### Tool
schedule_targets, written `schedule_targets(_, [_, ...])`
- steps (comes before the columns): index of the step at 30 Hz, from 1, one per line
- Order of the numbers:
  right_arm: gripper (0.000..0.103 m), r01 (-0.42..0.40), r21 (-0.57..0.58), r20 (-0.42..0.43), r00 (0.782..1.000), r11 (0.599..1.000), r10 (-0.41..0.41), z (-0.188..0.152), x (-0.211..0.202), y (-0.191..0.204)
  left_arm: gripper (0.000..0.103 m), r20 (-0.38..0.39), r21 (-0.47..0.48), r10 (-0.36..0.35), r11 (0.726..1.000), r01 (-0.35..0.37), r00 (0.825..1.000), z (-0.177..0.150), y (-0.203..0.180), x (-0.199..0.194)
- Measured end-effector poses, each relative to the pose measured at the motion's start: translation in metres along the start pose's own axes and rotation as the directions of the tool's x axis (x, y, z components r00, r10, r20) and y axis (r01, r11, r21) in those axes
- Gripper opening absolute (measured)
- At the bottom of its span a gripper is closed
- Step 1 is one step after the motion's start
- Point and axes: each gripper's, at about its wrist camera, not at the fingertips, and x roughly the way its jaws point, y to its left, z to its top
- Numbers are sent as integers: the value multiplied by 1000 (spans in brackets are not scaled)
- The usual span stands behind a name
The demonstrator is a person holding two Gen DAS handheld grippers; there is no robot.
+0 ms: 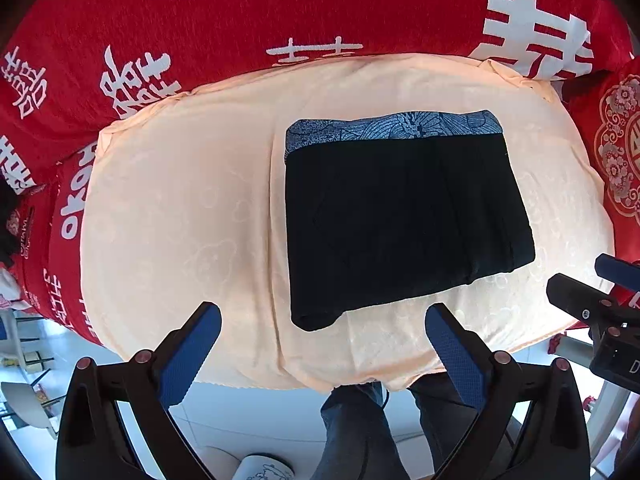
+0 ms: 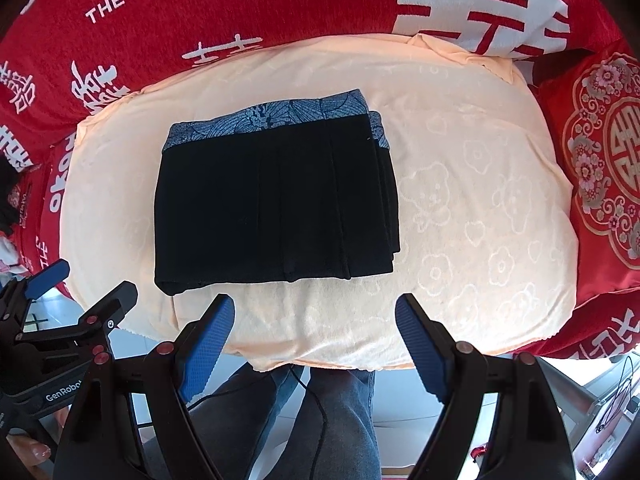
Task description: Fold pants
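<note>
Looking down through both wrist cameras, I see a red cloth [image 1: 280, 12] with white lettering and characters covering the tabletop, filling the view from nine o'clock round to three. Over it lies a pale peach blanket [image 1: 180, 200], embossed with small bears and flowers, taking up the middle. On the blanket rest the pants [image 1: 400, 216], black with a blue patterned waistband along the twelve o'clock edge, folded into a compact flat rectangle with stacked layers showing along the right side. A red cushion [image 2: 600, 168] with a gold medallion sits at three o'clock. My left claw [image 1: 323, 334] hangs at six o'clock, its blue pads spread wide and empty, just clear of the pants' near edge. My right claw [image 2: 315, 322] is likewise spread, holding nothing. Below the blanket's edge, a person's jeans-clad legs [image 2: 344, 420] show.
</note>
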Motion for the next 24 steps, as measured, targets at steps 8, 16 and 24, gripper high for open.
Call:
schedule_targets(8, [85, 7, 0, -1, 1000, 1000, -7, 2, 0, -1, 103, -1, 5, -3, 1000, 3, 1000, 1, -1, 0])
schedule_targets(16, [85, 16, -4, -2, 1000, 1000, -16, 3, 2, 1, 103, -10, 8, -4, 1000, 5, 1000, -1, -1, 3])
schedule_targets(24, [85, 22, -9, -4, 1000, 1000, -22, 4, 3, 4, 103, -17, 6, -7, 1000, 7, 1000, -1, 0, 5])
